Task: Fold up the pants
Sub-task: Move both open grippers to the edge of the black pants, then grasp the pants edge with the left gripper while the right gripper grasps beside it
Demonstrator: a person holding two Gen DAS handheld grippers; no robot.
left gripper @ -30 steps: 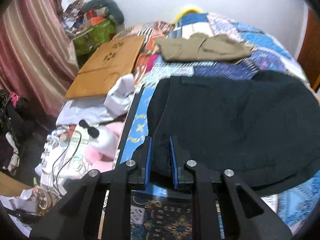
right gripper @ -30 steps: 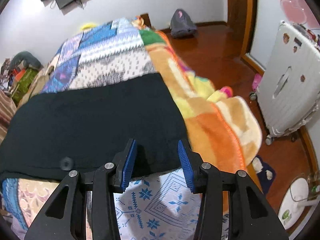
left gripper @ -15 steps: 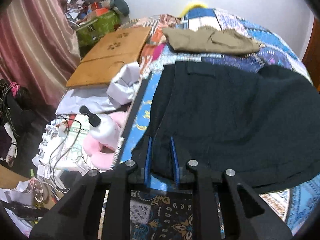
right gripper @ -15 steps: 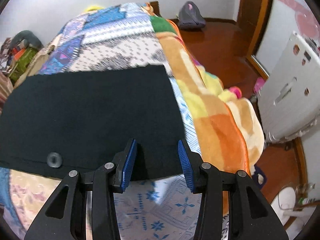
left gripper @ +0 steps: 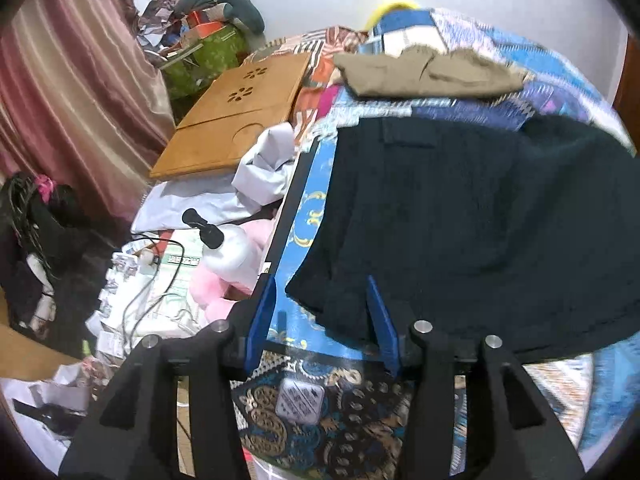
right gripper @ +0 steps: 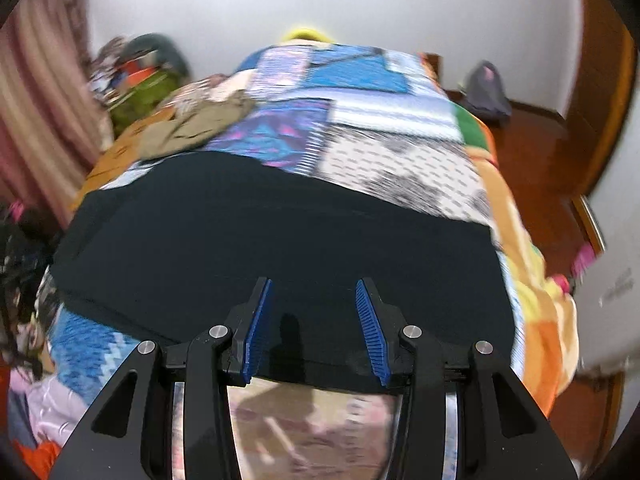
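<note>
Dark navy pants (left gripper: 460, 220) lie spread flat across the patchwork quilt (left gripper: 560, 76) on the bed. In the left wrist view my left gripper (left gripper: 320, 292) hovers at the pants' near left corner. Its jaws are opening; the corner lies loose between the blue pads (left gripper: 262, 312), which do not press on it. In the right wrist view the same pants (right gripper: 280, 232) stretch across the bed. My right gripper (right gripper: 314, 292) is open just above their near edge, with nothing gripped.
A folded olive garment (left gripper: 428, 72) lies farther up the bed. Left of the bed are a wooden lap tray (left gripper: 240, 108), a white pump bottle (left gripper: 228, 252), cables and clutter. An orange blanket (right gripper: 548, 332) hangs off the right side; a backpack (right gripper: 488, 96) sits on the floor.
My left gripper's jaws have spread apart and let go of the pants' corner. My right gripper has swung left and risen, from the pants' right end toward their middle.
</note>
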